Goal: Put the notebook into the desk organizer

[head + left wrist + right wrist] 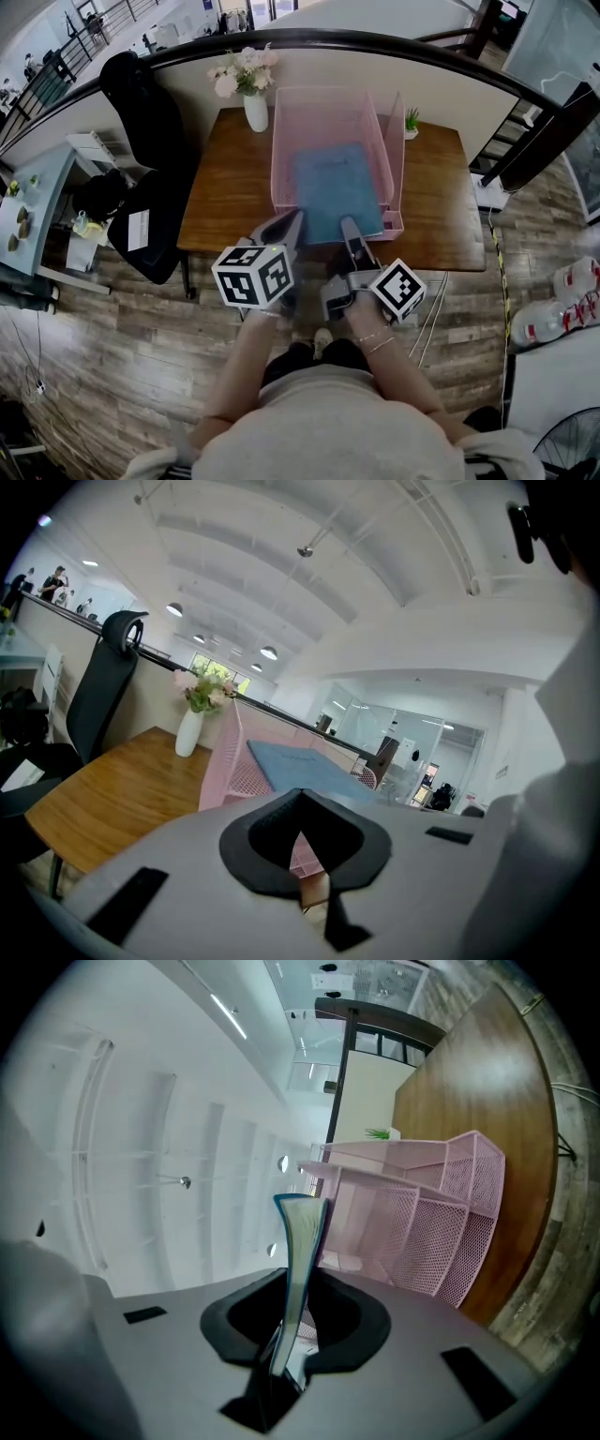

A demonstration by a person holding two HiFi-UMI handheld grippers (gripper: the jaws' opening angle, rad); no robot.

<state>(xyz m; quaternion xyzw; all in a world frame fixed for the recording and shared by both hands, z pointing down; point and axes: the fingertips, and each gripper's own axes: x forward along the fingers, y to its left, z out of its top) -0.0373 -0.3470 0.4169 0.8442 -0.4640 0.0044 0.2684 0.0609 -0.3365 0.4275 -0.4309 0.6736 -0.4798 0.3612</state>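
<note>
Bare wood on the bench [220,197] left of the pink desk organizer [281,141], with a vase of flowers [255,103] at the far left corner. At the organizer's near rim, left claw [292,223] clenched on nothing. Blue notebook [333,187] lying in the organizer's wide bay, near end sticking out, pinched in the right claw [349,230].

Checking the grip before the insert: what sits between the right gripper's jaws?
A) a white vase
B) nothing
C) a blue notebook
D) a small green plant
C: in the right gripper view, the right gripper has the blue notebook edge-on between its jaws, with the pink desk organizer ahead.
</note>
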